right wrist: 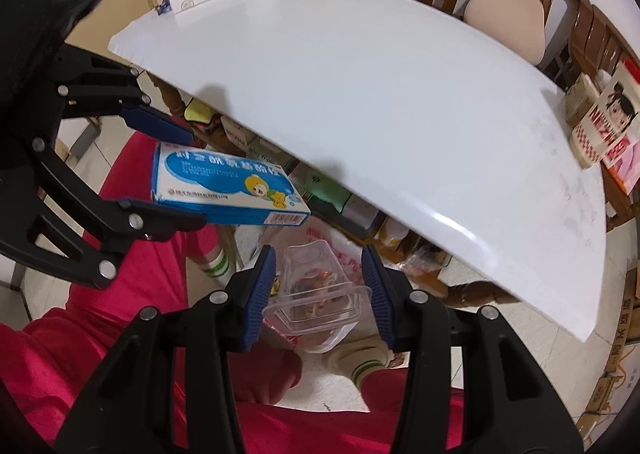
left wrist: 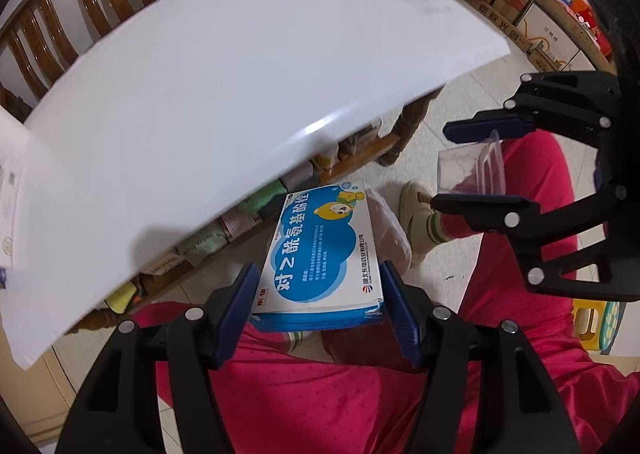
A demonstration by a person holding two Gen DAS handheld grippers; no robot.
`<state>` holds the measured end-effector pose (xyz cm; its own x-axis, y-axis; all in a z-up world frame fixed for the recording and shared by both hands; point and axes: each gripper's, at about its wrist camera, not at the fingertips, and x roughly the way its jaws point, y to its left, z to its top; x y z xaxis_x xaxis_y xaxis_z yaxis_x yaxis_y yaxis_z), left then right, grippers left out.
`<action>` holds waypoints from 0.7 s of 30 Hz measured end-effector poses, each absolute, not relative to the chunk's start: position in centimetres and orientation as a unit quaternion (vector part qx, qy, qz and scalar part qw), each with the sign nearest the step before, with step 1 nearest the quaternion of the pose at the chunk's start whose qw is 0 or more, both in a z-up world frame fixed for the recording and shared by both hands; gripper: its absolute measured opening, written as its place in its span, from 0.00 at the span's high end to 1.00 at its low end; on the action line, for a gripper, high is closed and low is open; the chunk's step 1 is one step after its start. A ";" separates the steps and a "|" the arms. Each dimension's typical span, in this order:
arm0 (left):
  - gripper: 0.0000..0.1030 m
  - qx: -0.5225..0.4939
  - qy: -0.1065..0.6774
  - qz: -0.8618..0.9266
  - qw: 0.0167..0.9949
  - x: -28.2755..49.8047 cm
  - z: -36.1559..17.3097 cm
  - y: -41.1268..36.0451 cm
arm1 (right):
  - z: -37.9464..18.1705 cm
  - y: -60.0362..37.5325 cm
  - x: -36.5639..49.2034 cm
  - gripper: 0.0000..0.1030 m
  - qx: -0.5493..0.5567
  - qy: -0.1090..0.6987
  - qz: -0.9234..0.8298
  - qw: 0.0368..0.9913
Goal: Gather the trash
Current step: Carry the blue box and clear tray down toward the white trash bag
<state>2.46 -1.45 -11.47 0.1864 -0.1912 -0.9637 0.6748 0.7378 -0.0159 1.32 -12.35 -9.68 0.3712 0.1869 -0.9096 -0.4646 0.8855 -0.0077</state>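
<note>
The trash here is two pieces, each one held in a gripper above the person's lap, beyond the near edge of the white table (left wrist: 224, 94). The blue and white medicine box (left wrist: 320, 254) sits between the blue pads of the left gripper (left wrist: 320, 306), which stands about half open and presses on the two long side edges of the box, near its torn end. The box is thin cardboard, light and probably empty, so it can buckle if the squeeze is too strong; the hold across the narrow width, close to the end flap, seems a good place because the folded edges are stiffer there. The clear plastic cup (right wrist: 316, 294) is between the pads of the right gripper (right wrist: 316, 302), which is closed narrower and pinches the cup near its rim. This cup is thin, smooth and springy, and it looks already a little bent, so it could slip or pop out of the hold. Under both grippers are the person's red trousers (left wrist: 320, 394) and a slipper (left wrist: 416, 206) on the tiled floor. Under the cup lies something like a thin plastic bag (right wrist: 340, 250) with red print, perhaps the place for the trash, but this is not sure.
</note>
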 end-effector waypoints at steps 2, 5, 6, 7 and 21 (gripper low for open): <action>0.41 0.215 0.574 -0.291 0.734 2.1 -13.0 -1.6 | -10.6 -12.2 1.2 0.57 -0.127 0.530 0.201 0.814; 0.41 0.216 0.583 -0.291 0.727 2.0 -14.8 -1.9 | -12.1 -11.9 1.0 0.57 -0.124 0.538 0.202 0.809; 0.41 0.217 0.585 -0.291 0.725 1.9 -15.3 -2.1 | -12.5 -11.8 1.0 0.57 -0.122 0.541 0.203 0.807; 0.41 0.219 0.586 -0.291 0.724 1.9 -15.8 -2.2 | -12.8 -11.8 1.0 0.57 -0.120 0.543 0.203 0.806; 0.41 0.223 0.611 -0.292 0.701 2.2 -21.8 -2.9 | -18.4 -12.3 1.5 0.57 -0.093 0.580 0.193 0.786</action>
<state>2.21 -2.92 -21.78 0.0834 -0.1372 -0.9870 0.6815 0.7305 -0.0439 1.47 -12.34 -18.36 0.2530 0.1965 -0.9473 -0.4118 0.9079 0.0783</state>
